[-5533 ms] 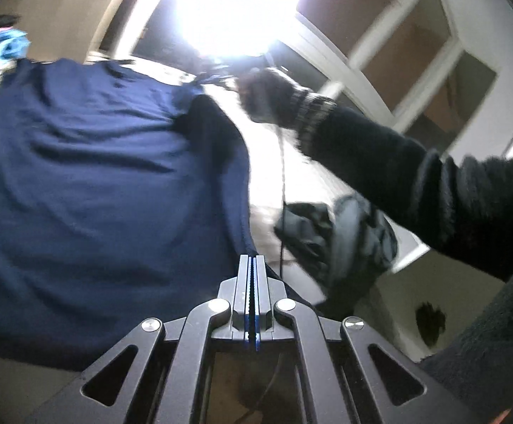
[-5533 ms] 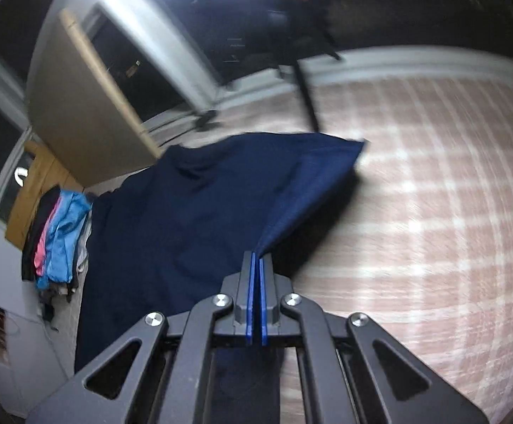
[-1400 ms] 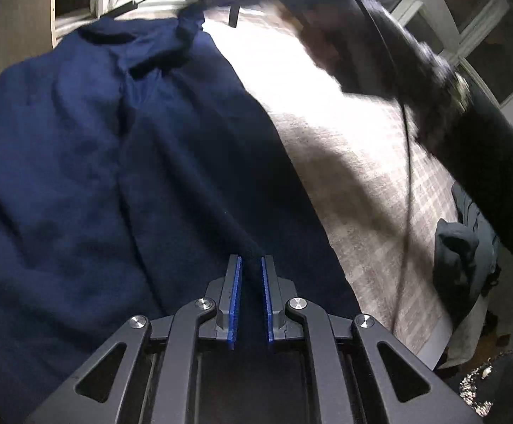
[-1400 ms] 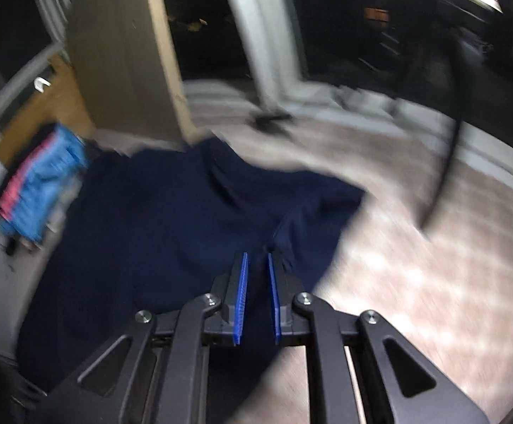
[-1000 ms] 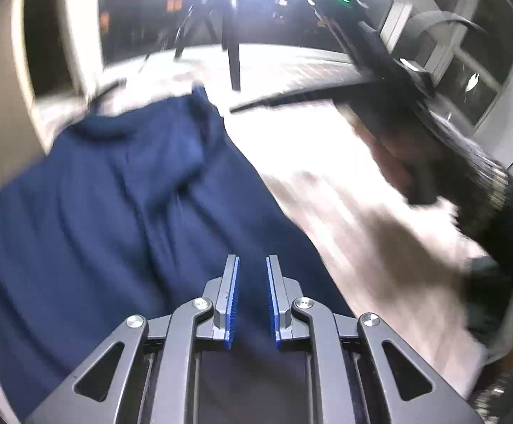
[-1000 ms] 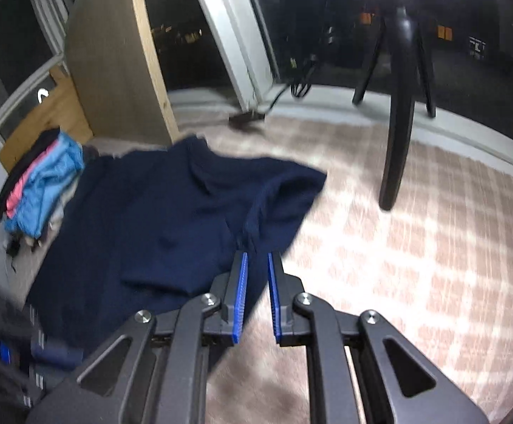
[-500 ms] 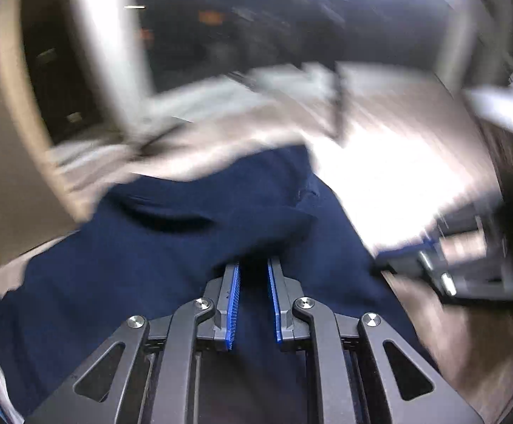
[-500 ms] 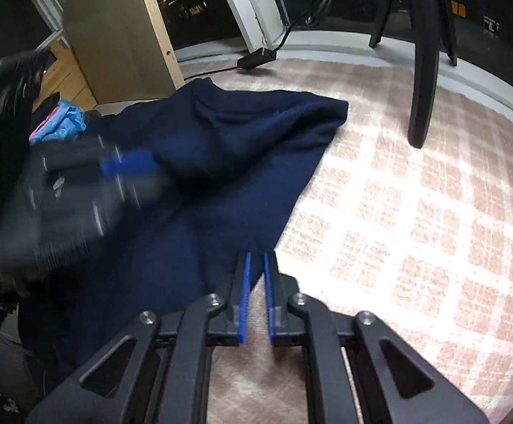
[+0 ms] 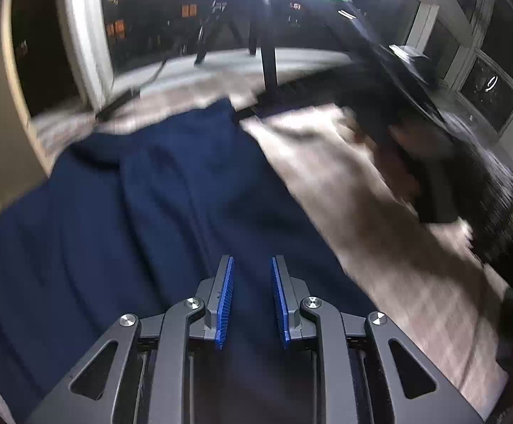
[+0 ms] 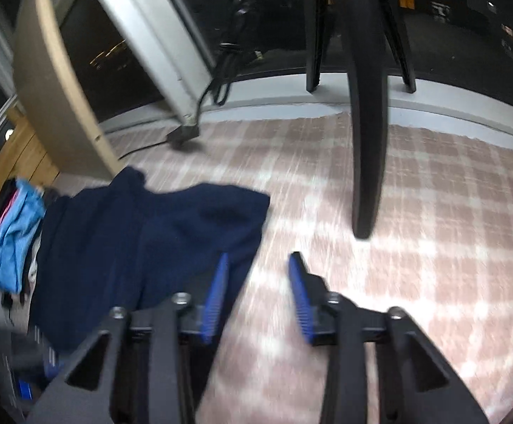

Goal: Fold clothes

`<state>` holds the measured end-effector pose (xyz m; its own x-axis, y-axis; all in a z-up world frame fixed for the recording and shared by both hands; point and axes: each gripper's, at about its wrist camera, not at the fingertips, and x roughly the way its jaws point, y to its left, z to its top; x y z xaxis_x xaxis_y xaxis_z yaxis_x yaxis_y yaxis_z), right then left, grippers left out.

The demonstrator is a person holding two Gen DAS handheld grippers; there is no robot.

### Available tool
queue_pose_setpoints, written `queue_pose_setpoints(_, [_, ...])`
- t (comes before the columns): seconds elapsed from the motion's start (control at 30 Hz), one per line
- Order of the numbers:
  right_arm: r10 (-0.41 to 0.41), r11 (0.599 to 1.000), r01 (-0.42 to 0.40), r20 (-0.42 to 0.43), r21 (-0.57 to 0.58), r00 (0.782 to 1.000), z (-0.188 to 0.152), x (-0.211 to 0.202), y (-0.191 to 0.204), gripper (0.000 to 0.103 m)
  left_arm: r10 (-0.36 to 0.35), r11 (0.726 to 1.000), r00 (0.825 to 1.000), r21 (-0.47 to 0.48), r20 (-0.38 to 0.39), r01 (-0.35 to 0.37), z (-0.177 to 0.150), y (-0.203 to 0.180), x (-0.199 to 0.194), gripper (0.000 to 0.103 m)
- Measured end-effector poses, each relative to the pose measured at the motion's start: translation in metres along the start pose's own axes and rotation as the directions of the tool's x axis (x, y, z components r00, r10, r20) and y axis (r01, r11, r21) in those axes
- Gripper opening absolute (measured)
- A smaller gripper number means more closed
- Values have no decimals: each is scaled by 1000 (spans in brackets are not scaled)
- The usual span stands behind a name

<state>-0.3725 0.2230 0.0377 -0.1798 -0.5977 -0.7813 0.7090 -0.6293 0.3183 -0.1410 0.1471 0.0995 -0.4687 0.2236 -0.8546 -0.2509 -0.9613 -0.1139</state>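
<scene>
Both grippers hold nothing: the left gripper [image 9: 251, 272] hovers with jaws just opening over the navy garment [image 9: 132, 219], and the right gripper [image 10: 258, 265], jaws just opening, straddles its hem at nine o'clock. The garment lies roughly folded on the checked rug [image 10: 415, 247]; tidier folds likely remain.

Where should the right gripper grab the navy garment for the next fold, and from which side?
Probably the navy garment's loose edge beside the right gripper, approached from the bare checked cloth. That edge lies exposed there. The jaws have just been opening, nothing between them.
</scene>
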Motion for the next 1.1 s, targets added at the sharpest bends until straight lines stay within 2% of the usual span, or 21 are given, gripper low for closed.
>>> queue_pose_setpoints(0.1, [9, 1000, -9, 14, -5, 1000, 5, 11, 4, 38, -20, 999, 1000, -41, -15, 19, -15, 7, -3, 21])
queue_pose_setpoints(0.17, [-3, 999, 4, 19, -37, 1000, 6, 13, 8, 2, -21, 998, 1000, -56, -5, 21, -17, 11, -5, 21])
queue_pose_setpoints(0.3, [-153, 983, 156, 34, -92, 988, 11, 19, 22, 4, -25, 995, 999, -99, 32, 28, -15, 19, -15, 21])
queue_pose_setpoints(0.43, [-219, 959, 223, 44, -173, 975, 11, 5, 44, 13, -14, 988, 995, -154, 98, 29, -21, 33, -54, 21])
queue_pose_setpoints(0.5, [-155, 973, 164, 69, -165, 986, 8, -24, 47, 16, 4, 984, 992, -178, 125, 19, -31, 47, -76, 26])
queue_pose_setpoints(0.6, [-17, 981, 31, 74, -190, 997, -10, -72, 54, 17, 45, 974, 992, -225, 119, -17, -66, 64, -112, 27])
queue_pose_setpoints(0.77, [114, 960, -112, -4, -256, 993, -70, -137, 73, 17, 94, 937, 993, -342, 74, -64, -132, 92, -161, 27])
queue_pose_setpoints(0.93, [135, 963, -141, -41, -228, 990, -143, -192, 85, 17, 132, 898, 991, -427, 32, -106, -202, 100, -210, 27])
queue_pose_setpoints(1.03, [108, 979, -104, 11, -175, 994, -169, -238, 82, 17, 160, 889, 987, -437, 17, -136, -240, 101, -243, 27])
queue_pose_setpoints(1.1, [130, 984, -123, 48, -129, 990, -186, -273, 81, 17, 179, 884, 984, -442, 17, -153, -262, 100, -264, 27])
